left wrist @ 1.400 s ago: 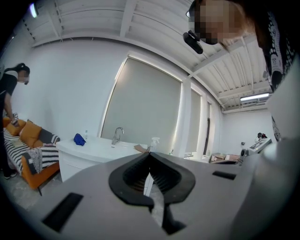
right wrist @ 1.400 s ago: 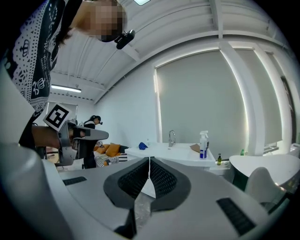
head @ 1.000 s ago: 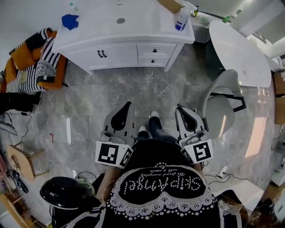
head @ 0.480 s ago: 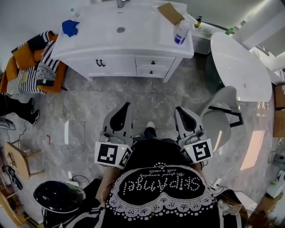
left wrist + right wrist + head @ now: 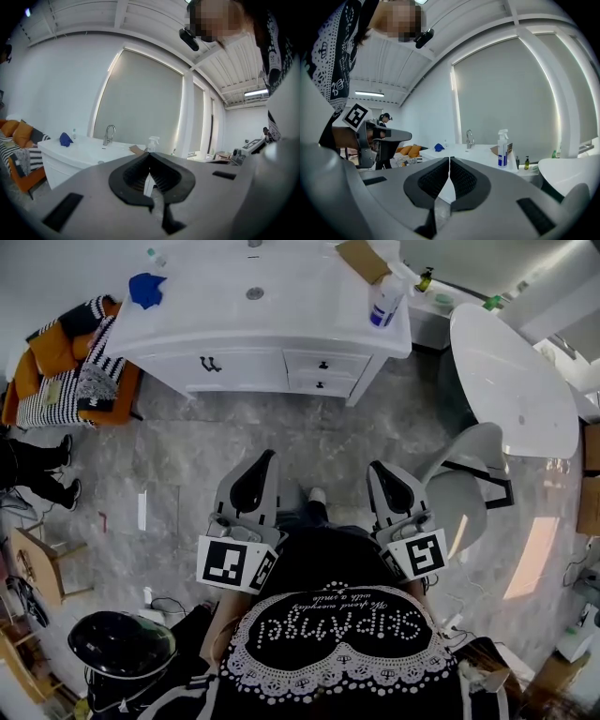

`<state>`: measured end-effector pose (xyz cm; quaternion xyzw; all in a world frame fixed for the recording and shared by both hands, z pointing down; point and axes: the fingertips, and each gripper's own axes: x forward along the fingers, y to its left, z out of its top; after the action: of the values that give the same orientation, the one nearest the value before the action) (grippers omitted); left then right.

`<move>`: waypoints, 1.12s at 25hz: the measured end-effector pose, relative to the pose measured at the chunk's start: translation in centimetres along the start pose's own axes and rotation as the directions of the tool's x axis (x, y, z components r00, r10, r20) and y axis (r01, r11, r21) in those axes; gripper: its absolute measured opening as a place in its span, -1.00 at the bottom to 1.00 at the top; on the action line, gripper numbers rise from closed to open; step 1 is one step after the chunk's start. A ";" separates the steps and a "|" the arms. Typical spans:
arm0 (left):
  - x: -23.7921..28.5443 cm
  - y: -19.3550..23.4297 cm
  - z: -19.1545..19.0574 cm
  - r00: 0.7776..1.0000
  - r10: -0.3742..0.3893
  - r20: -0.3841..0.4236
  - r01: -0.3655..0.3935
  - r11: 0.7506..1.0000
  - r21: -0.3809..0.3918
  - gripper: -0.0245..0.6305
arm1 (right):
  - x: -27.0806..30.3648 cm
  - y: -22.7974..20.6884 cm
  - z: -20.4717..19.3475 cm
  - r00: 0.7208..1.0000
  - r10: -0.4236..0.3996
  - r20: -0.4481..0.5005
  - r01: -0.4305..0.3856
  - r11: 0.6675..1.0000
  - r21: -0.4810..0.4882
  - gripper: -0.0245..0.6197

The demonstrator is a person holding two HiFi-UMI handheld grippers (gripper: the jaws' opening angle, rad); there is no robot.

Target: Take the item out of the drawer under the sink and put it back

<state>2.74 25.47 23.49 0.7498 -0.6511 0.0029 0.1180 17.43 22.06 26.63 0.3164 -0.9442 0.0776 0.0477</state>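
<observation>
Landmark: spray bottle (image 5: 385, 298), white with a blue label, standing upright. Brown cardboard piece (image 5: 364, 259) lies just beyond it from where I stand. Small dark pump bottle (image 5: 425, 279) near its right. Blue cloth (image 5: 147, 288) well off to its left; orange sofa (image 5: 45, 351) with striped throw (image 5: 97, 371) further left still. Round white table (image 5: 511, 381) to its right, white chair (image 5: 466, 474) nearer me.

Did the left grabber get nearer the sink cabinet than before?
Yes. The left gripper has moved slightly toward the white sink cabinet; the floor gap between them has shrunk.
</observation>
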 end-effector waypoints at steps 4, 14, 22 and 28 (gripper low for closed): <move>0.3 0.4 0.1 1.000 0.005 0.001 -0.005 1.000 0.003 -0.92 | 0.0 -0.3 -0.4 1.000 -0.002 -0.005 0.001 1.000 -0.016 -0.86; 4.1 2.5 0.6 0.998 -0.068 -0.016 0.068 0.998 -0.007 -0.92 | 2.9 -2.0 -0.5 0.998 -0.062 -0.022 0.062 0.997 -0.036 -0.86; 9.4 6.9 3.7 0.992 -0.124 -0.001 0.124 0.992 0.004 -0.92 | 8.9 -3.8 2.0 0.991 -0.133 0.013 0.133 0.991 0.009 -0.86; 12.9 10.1 6.6 0.987 -0.158 0.013 0.158 0.987 0.015 -0.92 | 13.3 -4.2 4.5 0.988 -0.155 -0.003 0.155 0.988 -0.014 -0.86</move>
<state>-6.16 10.43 20.87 0.7998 -0.5904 -0.0075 0.1080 9.20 10.12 24.54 0.3882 -0.9173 0.0677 0.0577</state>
